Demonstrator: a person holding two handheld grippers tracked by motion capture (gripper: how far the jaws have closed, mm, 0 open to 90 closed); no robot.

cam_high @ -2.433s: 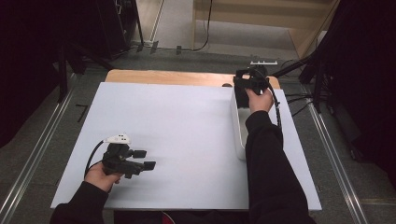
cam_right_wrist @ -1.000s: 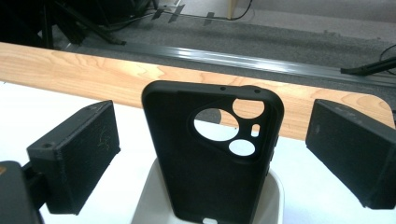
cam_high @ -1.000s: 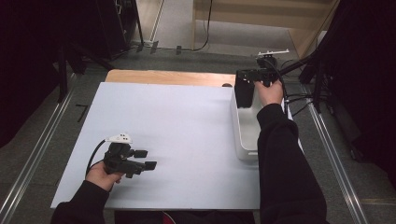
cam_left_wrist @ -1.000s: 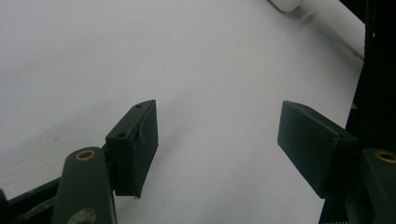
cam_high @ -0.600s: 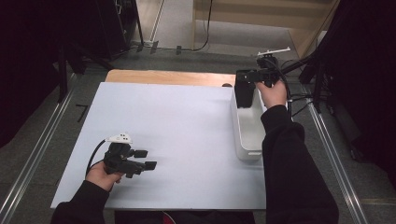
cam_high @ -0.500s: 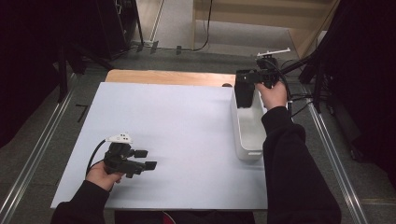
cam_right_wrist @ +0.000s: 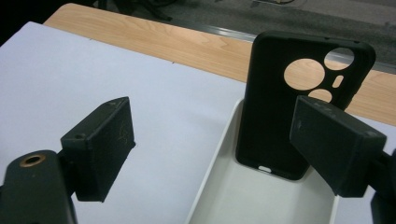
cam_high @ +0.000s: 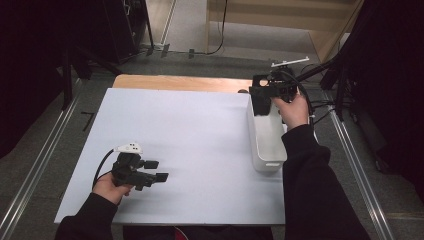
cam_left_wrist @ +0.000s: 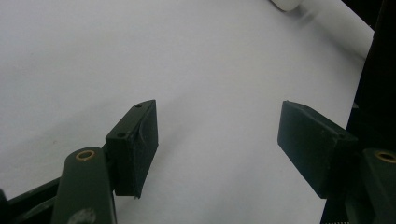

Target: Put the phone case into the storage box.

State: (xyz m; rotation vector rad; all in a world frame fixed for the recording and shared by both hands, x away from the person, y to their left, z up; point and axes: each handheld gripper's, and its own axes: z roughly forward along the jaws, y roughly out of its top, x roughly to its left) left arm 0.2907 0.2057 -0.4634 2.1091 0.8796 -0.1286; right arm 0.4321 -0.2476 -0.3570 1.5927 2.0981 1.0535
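Observation:
A black phone case (cam_right_wrist: 275, 121) with round camera holes stands upright in the far end of a white tray (cam_right_wrist: 210, 172), leaning on its end wall. My right gripper (cam_right_wrist: 215, 121) is open; its right jaw is in front of the case's lower right edge and nothing lies between the jaws. In the high view the right gripper (cam_high: 267, 90) hovers at the tray's (cam_high: 267, 150) far end beside the case (cam_high: 258, 104). My left gripper (cam_high: 156, 170) rests open, low over the white sheet's (cam_high: 190, 130) near left. Between its open jaws the left gripper (cam_left_wrist: 219, 126) has bare sheet.
A strip of wooden tabletop (cam_high: 180, 82) shows beyond the white sheet. Cables (cam_high: 325, 107) lie right of the tray. Metal rails (cam_high: 35, 170) run along the floor on both sides. A blurred white edge (cam_left_wrist: 336, 23) crosses the top right of the left gripper view.
Since 2.4 s ago my right hand has shifted a little right and back at the tray's far end; over the last second it is almost still. The left gripper has not moved.

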